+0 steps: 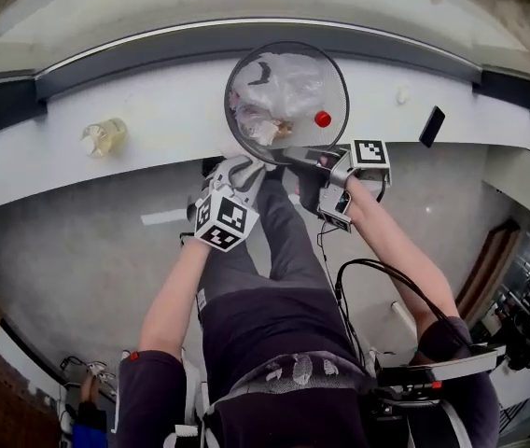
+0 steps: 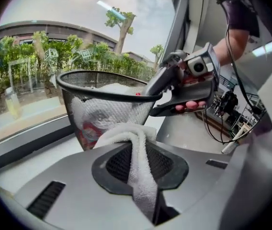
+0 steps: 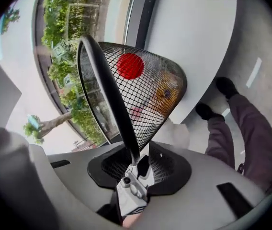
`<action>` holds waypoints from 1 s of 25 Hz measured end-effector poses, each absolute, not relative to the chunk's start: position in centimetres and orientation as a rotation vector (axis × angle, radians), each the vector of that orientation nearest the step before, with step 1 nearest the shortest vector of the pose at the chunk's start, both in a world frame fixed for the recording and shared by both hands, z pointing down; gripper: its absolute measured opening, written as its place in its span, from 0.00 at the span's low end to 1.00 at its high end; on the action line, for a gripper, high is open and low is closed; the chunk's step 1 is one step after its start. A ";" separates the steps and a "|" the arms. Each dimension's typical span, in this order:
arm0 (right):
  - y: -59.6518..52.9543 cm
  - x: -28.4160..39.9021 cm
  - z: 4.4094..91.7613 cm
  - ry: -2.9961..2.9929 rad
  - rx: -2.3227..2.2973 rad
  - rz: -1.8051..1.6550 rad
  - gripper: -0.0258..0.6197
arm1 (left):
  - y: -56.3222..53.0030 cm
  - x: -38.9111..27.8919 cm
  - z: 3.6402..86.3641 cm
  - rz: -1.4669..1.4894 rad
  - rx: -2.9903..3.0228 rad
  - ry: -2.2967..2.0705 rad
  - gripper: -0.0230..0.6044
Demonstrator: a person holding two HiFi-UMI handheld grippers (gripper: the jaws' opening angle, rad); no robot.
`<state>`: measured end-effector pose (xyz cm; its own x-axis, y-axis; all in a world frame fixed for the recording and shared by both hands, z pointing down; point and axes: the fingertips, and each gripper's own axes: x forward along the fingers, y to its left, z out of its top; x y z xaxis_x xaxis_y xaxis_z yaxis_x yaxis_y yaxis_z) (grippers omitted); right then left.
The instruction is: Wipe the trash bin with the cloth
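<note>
- On the white ledge (image 1: 153, 110) by the window stands the trash bin (image 2: 102, 114), full of rubbish, a red cap (image 1: 322, 119) on top.
- Left gripper (image 1: 244, 171): jaws narrow, pinching the cloth (image 2: 136, 162), whose fold seems to touch the bin's mesh wall. Wiping the outside looks like the step in hand.
- Right gripper (image 3: 138, 159): jaws clamp the bin's rim, steadying it.
- Next, rub the cloth around the wall without tipping the light bin.
- A bottle (image 1: 104, 136) and a dark flat slab (image 1: 432, 126) lie well apart; the person's legs (image 1: 284, 241) crowd the space below.
</note>
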<state>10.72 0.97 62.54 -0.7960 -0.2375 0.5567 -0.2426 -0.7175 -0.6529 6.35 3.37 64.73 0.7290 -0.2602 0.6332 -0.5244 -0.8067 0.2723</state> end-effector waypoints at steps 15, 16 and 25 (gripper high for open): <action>1.6 7.7 58.7 -1.432 0.855 2.660 0.34 | 4.0 3.6 66.0 0.810 2.458 -0.628 0.12; 1.9 8.3 58.4 -1.467 0.859 2.611 0.34 | 3.7 3.1 65.9 0.800 2.445 -0.654 0.12; 2.6 18.5 56.6 -1.683 1.054 2.291 0.04 | -2.6 -5.8 66.6 0.871 2.337 -0.971 0.12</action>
<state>18.48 2.58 56.59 -0.7529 -0.3024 0.5845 -0.4673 -0.3797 -0.7984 -5.82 -2.63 66.62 0.5503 -0.4537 0.7009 -0.7459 -0.6443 0.1686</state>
